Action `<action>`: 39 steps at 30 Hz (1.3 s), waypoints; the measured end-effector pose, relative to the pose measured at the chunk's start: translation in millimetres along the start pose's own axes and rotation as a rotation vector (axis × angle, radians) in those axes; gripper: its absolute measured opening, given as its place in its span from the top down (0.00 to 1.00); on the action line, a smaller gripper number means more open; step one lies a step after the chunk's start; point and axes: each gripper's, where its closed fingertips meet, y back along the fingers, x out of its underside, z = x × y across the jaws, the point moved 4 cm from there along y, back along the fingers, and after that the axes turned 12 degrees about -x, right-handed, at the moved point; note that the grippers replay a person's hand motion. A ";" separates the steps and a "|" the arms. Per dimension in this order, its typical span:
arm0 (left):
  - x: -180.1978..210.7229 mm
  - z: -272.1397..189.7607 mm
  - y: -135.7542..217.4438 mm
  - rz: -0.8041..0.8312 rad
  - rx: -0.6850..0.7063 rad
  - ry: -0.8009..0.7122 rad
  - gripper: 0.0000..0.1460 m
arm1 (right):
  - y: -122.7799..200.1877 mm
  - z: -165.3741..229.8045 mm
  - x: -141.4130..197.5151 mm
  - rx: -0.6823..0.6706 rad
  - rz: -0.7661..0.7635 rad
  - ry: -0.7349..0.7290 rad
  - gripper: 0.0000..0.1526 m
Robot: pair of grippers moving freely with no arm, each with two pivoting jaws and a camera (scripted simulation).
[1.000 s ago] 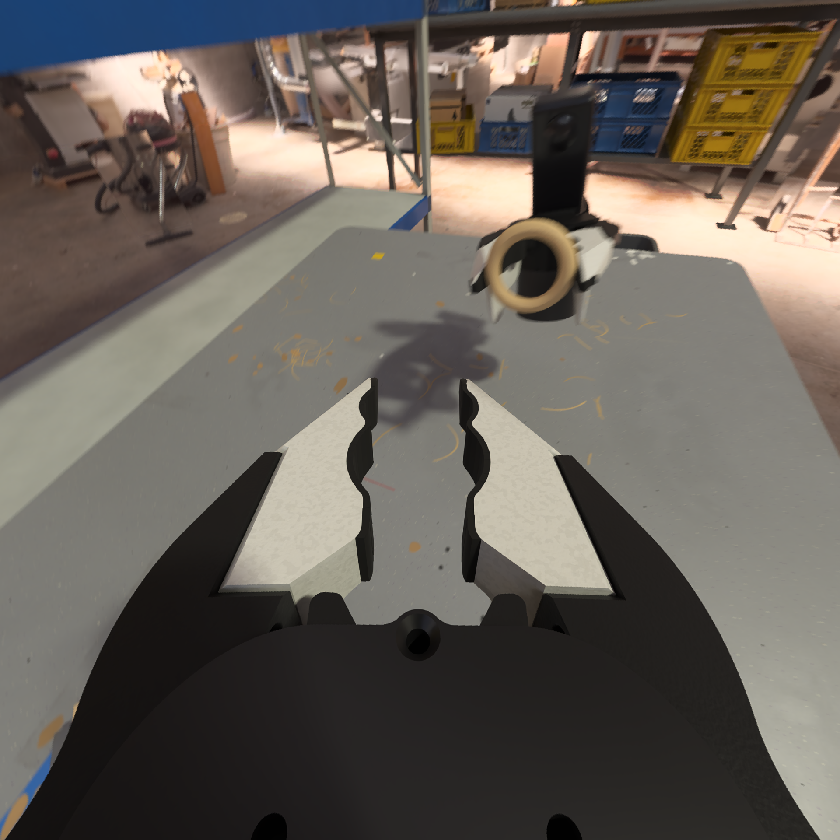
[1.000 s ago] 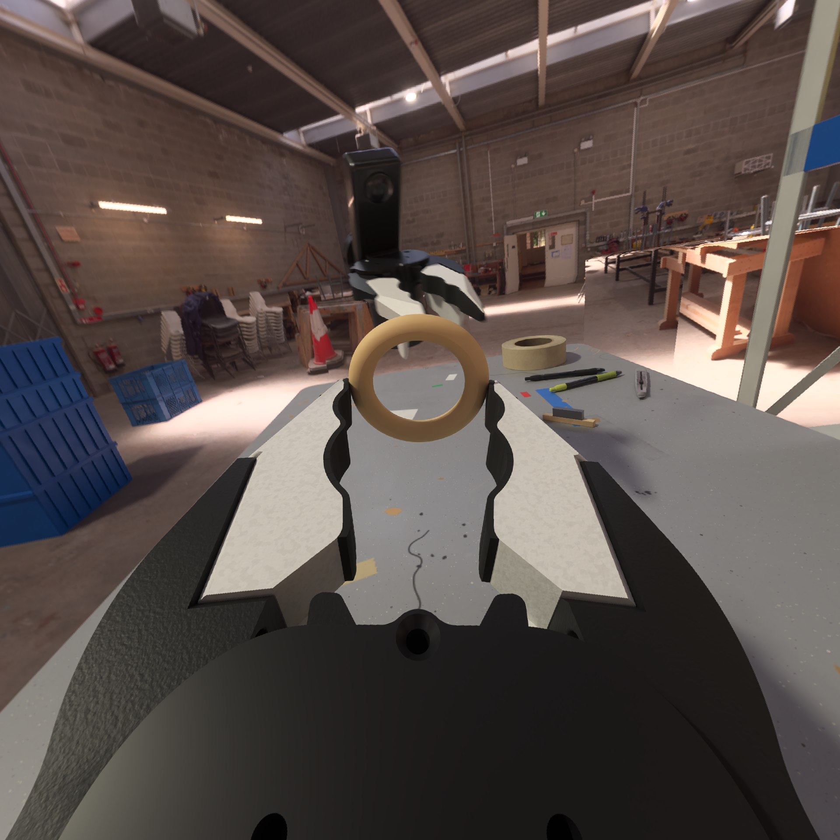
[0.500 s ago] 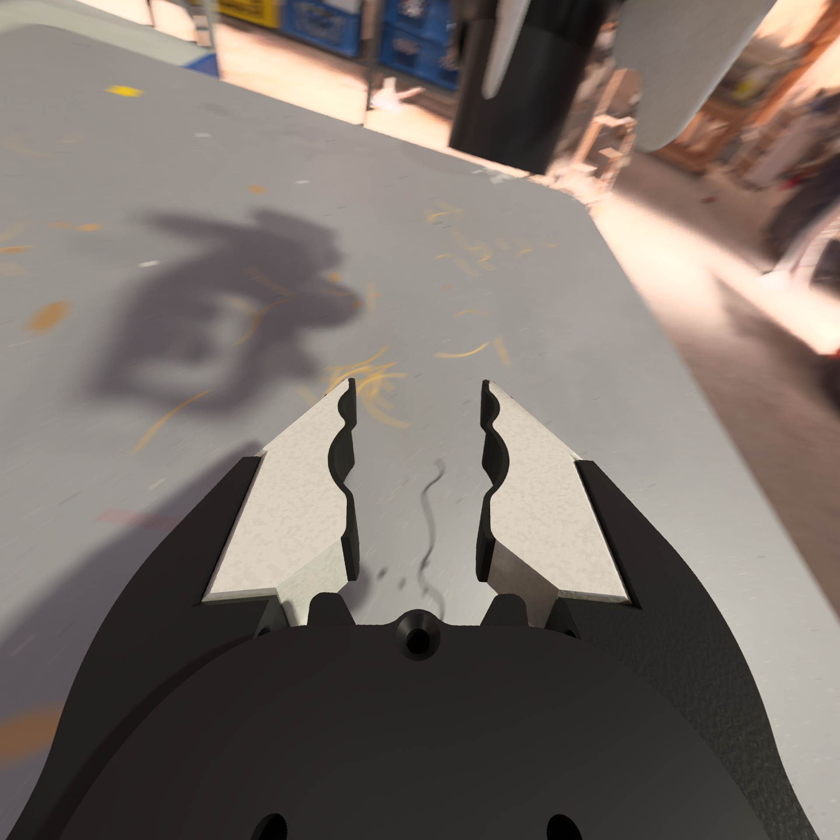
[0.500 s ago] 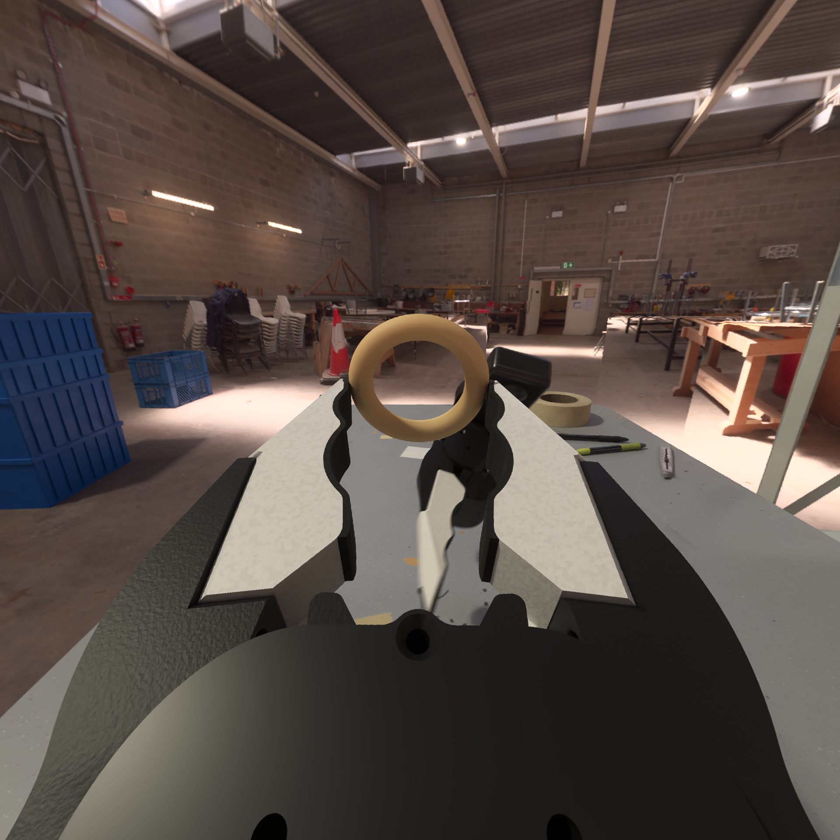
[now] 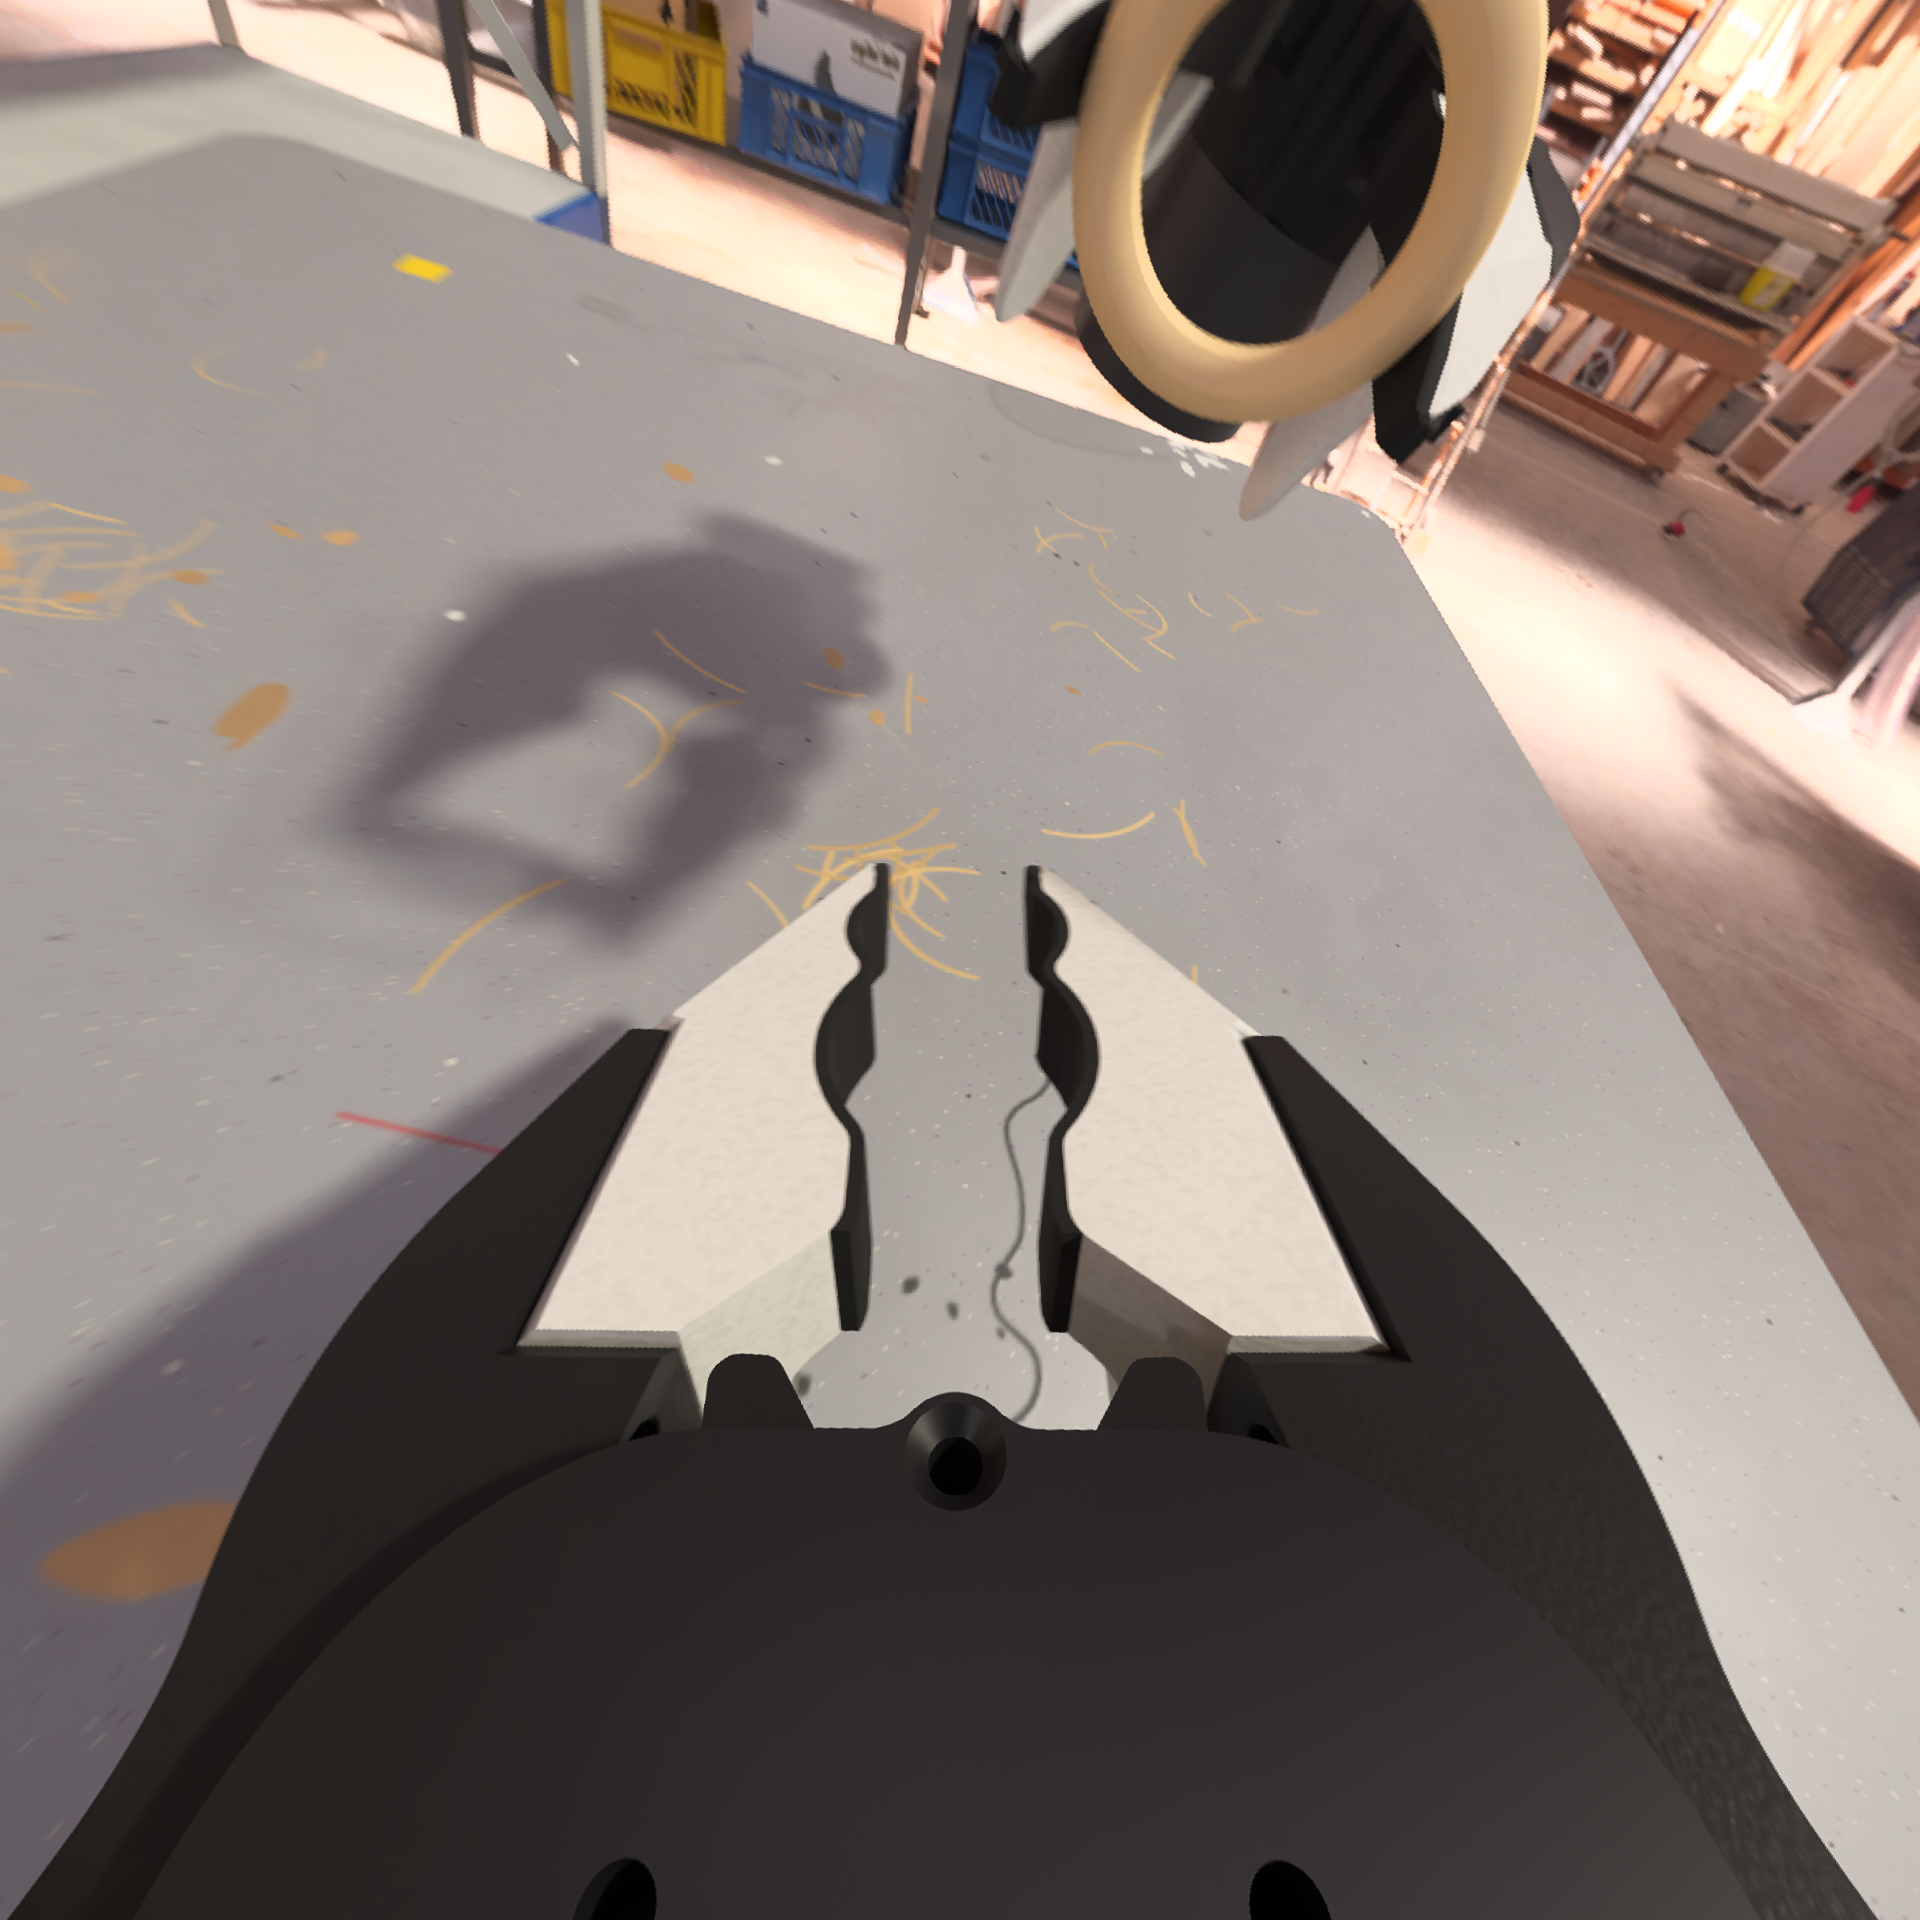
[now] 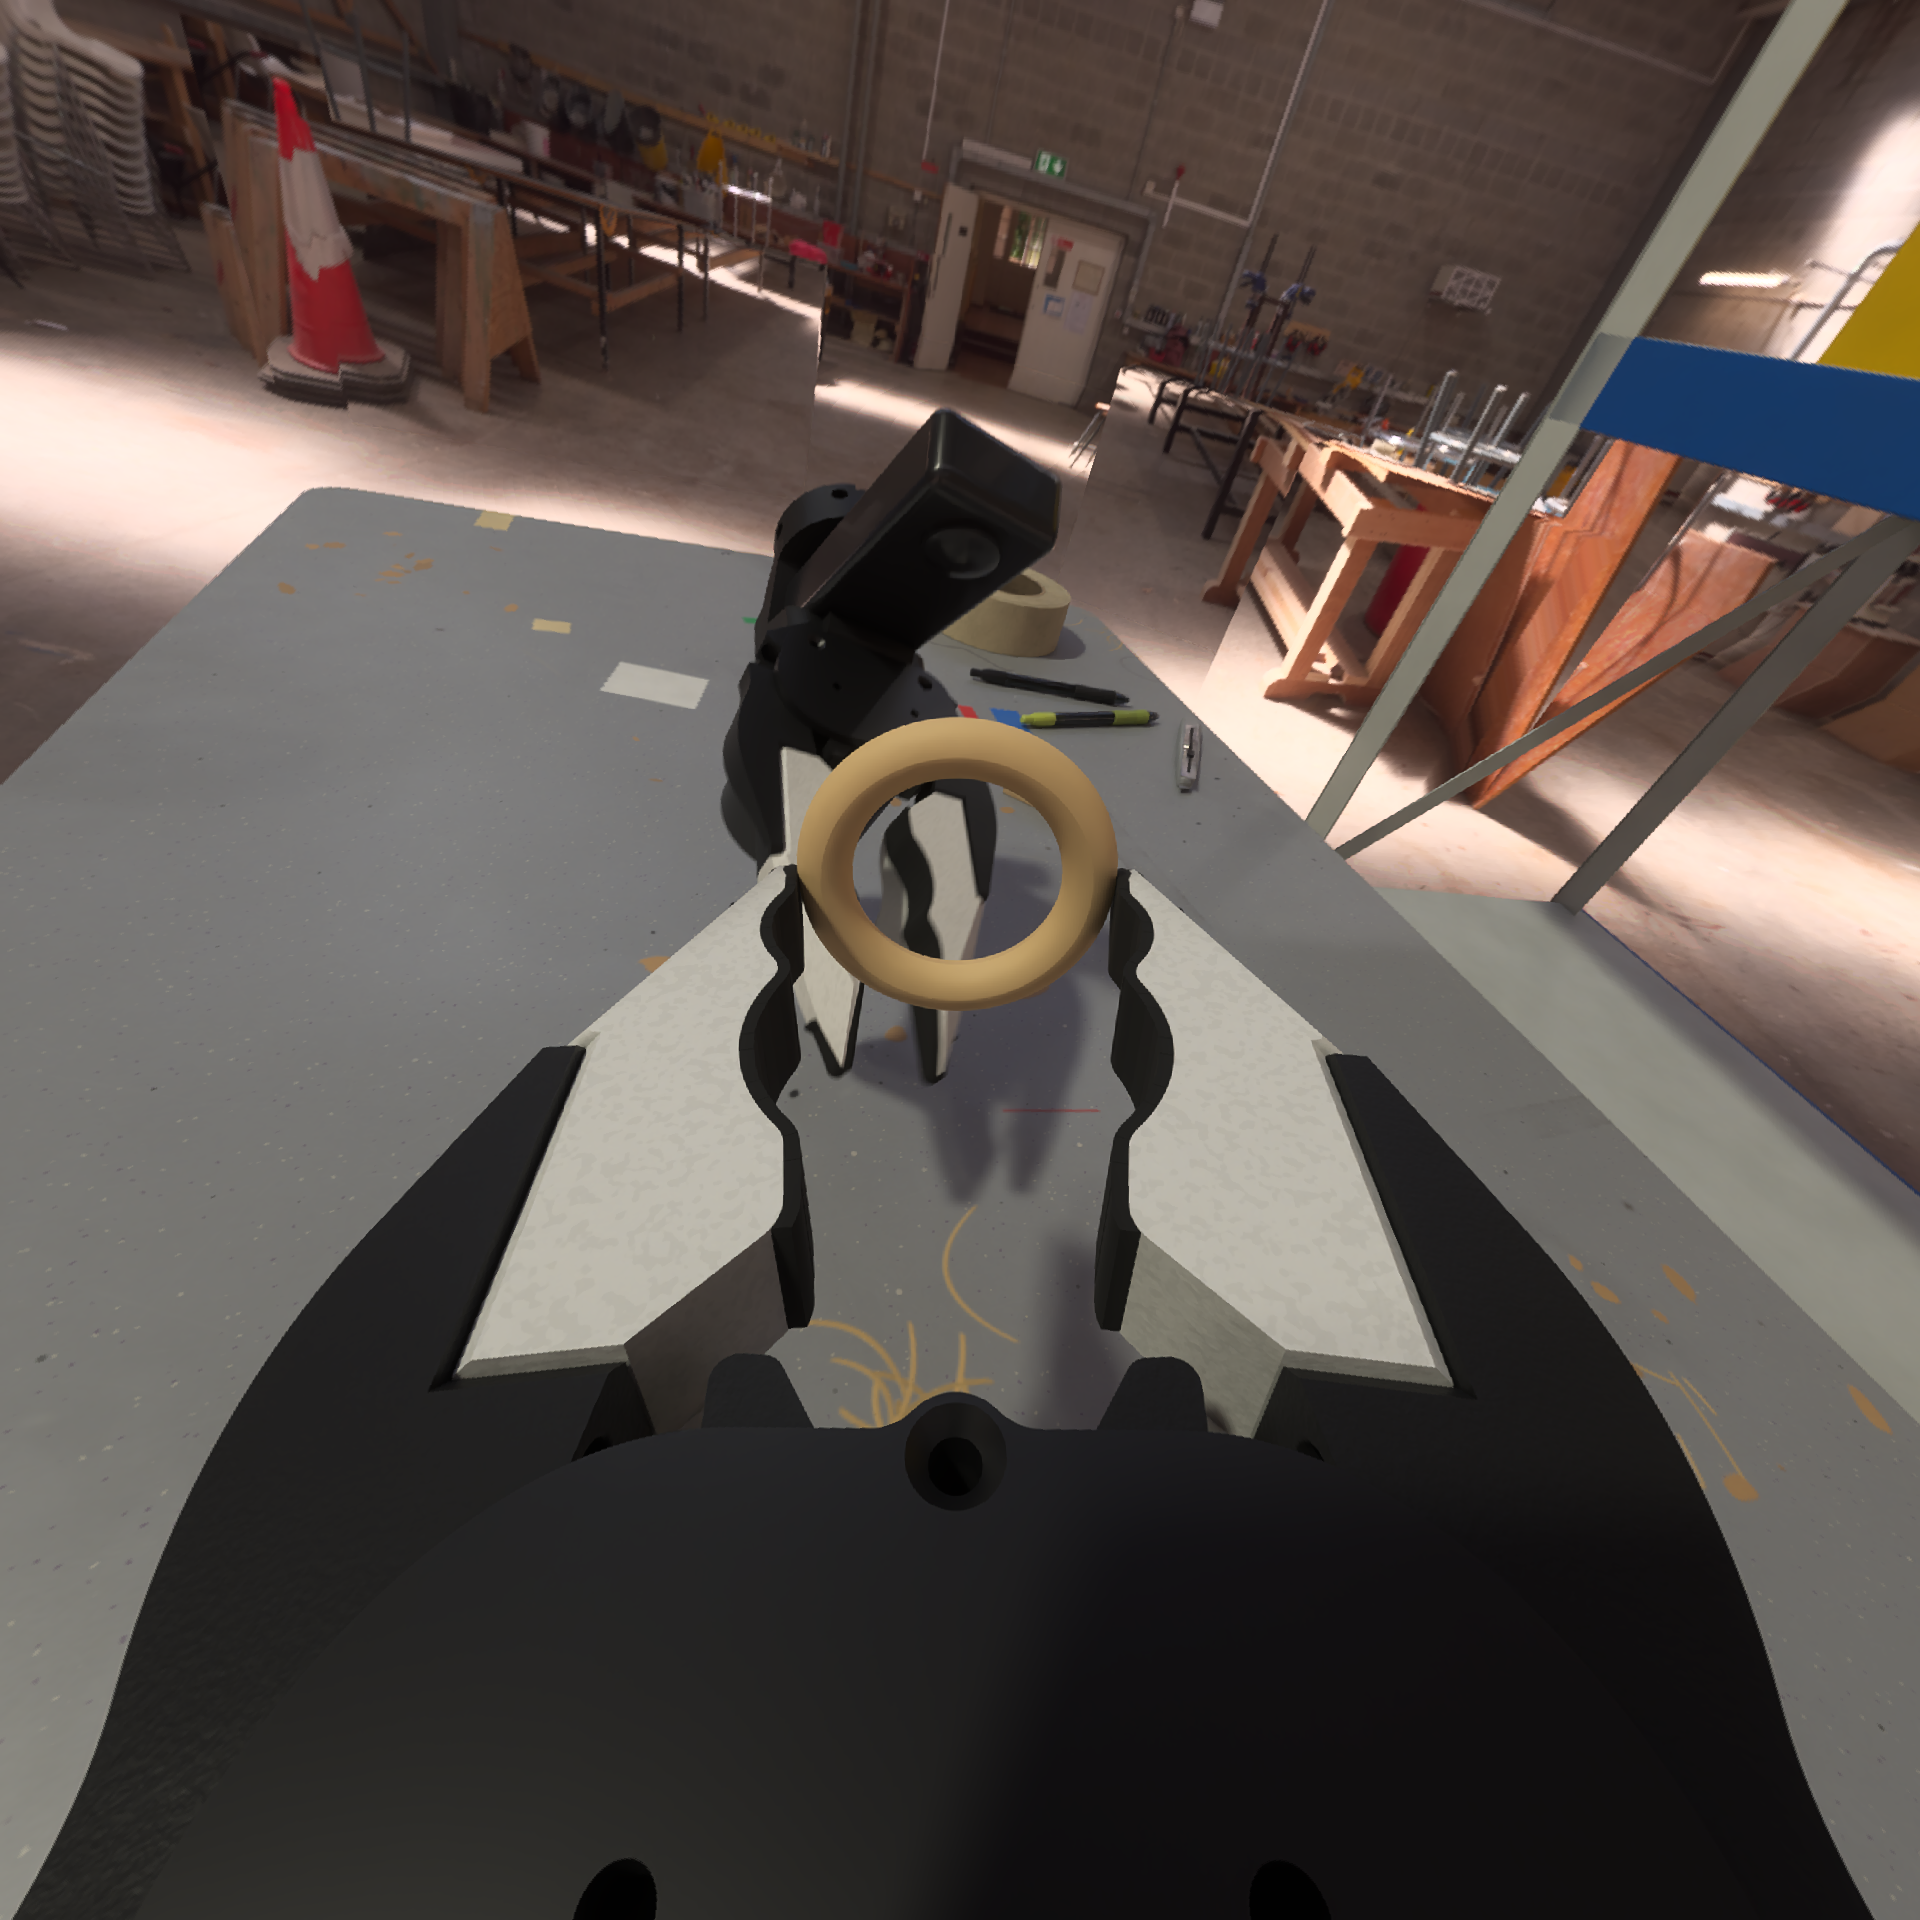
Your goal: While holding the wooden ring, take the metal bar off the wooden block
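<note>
My right gripper (image 6: 956, 883) is shut on the tan wooden ring (image 6: 956, 985), which stands upright between its fingertips above the grey table (image 6: 312, 831). In the left wrist view the ring (image 5: 1226, 379) and right gripper (image 5: 1288, 208) hang close above, at the upper right. My left gripper (image 5: 954, 878) is open with a narrow gap, empty, and points down at the table. In the right wrist view it (image 6: 883, 1070) is just beyond the ring, fingertips near the tabletop. No metal bar or wooden block shows clearly in either view.
A roll of tape (image 6: 1023, 613), a black pen (image 6: 1049, 686), a yellow-green pen (image 6: 1086, 718) and a small metal tool (image 6: 1188, 753) lie at the far right of the table. The table's right edge (image 5: 1558, 831) is near. Workbenches and crates stand beyond.
The two grippers have come close together. The right gripper has tilted down toward the table, still holding the ring. The left gripper's jaws have narrowed after widening half a second ago.
</note>
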 end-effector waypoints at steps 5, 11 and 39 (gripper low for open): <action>-6.8 -13.1 1.7 -0.042 0.002 -0.086 0.60 | -9.8 5.9 -2.0 -0.038 -0.008 -0.029 0.61; -8.2 -14.9 3.2 -0.009 -0.067 -0.203 0.60 | -13.1 5.9 2.0 -0.048 -0.008 -0.063 0.61; 61.1 220.7 183.3 0.817 -0.722 0.289 0.77 | 3.6 -9.4 3.1 -0.026 -0.096 -0.131 0.61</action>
